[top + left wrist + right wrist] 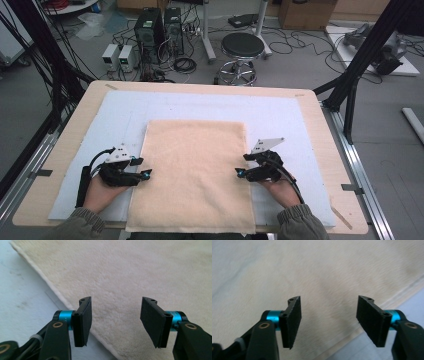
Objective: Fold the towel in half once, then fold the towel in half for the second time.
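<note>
Both my forearms come in from six o'clock, sleeves at the near edge of the desk (65,150). My left claw (148,172) sits at about eight o'clock on the desk, its tips just over the left edge of the peach towel (192,175). In the left gripper view the left claw (116,320) is released — jaws spread wide, nothing between them, the towel's (125,272) hemmed edge running diagonally under the near jaw with the pale mat (22,297) beside it.

My right claw (239,173) mirrors it at about four o'clock, tips over the towel's right edge. In the right gripper view the right claw (328,320) is released too — jaws well apart, empty, fluffy towel (312,272) below and a sliver of the mat (407,300) at the right.

The towel lies flat in the middle of the desk, long side running from six to twelve o'clock, its near edge hanging slightly past the desk's front. It rests on the light blue-white mat (280,110), which covers most of the wooden top.

Past the desk at twelve o'clock, a black round stool (242,46) stands on the grey floor. Around eleven o'clock are two dark computer towers (157,27) and tangled cables. A black frame strut (370,45) slants at two o'clock.
</note>
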A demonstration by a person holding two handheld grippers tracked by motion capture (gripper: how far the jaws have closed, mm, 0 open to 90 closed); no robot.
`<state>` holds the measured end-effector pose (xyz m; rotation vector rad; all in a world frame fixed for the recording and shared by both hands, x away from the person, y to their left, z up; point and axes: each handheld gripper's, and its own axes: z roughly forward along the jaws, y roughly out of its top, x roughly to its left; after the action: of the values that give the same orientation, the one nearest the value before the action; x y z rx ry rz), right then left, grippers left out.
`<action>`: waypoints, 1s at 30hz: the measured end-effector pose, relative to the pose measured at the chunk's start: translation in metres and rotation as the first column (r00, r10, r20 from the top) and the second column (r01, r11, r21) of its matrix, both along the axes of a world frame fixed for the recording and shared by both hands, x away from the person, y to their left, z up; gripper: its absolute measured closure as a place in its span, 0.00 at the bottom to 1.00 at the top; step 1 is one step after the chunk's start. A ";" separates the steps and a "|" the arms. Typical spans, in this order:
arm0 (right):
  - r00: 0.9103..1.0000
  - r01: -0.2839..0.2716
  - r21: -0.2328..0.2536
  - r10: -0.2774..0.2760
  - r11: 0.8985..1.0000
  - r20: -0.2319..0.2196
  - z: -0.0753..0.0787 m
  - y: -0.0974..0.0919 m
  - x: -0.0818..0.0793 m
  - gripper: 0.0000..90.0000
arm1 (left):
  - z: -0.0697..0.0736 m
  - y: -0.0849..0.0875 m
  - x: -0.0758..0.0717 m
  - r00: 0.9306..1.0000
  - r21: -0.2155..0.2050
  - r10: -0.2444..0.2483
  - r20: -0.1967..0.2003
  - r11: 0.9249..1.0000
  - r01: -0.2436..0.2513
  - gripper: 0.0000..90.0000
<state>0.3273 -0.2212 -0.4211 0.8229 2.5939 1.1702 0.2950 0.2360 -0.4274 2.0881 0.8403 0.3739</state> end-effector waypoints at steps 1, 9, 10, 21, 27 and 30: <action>1.000 0.011 0.009 -0.011 1.000 0.009 0.003 -0.001 0.002 0.36 | 0.003 0.001 0.001 1.000 -0.002 0.007 0.008 1.000 -0.007 0.46; 0.998 0.042 0.040 -0.044 0.998 0.044 0.030 -0.001 0.026 0.28 | 0.027 0.002 0.012 0.998 -0.025 0.028 0.062 0.999 -0.027 0.41; 0.998 0.044 0.033 -0.045 0.998 0.041 0.034 0.000 0.028 0.27 | 0.030 0.002 0.014 0.997 -0.029 0.031 0.068 0.999 -0.029 0.41; 0.999 0.010 0.009 -0.011 1.000 0.032 0.043 0.011 0.042 0.25 | 0.039 0.003 0.023 0.997 -0.025 0.042 0.064 0.999 -0.040 0.40; 1.000 0.008 0.010 -0.008 1.000 0.013 0.036 0.013 0.043 0.24 | 0.036 0.003 0.029 0.998 -0.023 0.037 0.049 0.999 -0.036 0.39; 1.000 0.010 0.016 -0.011 1.000 0.027 0.036 0.012 0.045 0.24 | 0.038 0.005 0.033 0.998 -0.028 0.048 0.047 0.999 -0.047 0.39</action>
<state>0.3722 -0.2091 -0.3855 0.8174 2.5588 1.1924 0.3277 0.2413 -0.3898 2.0295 0.8631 0.4344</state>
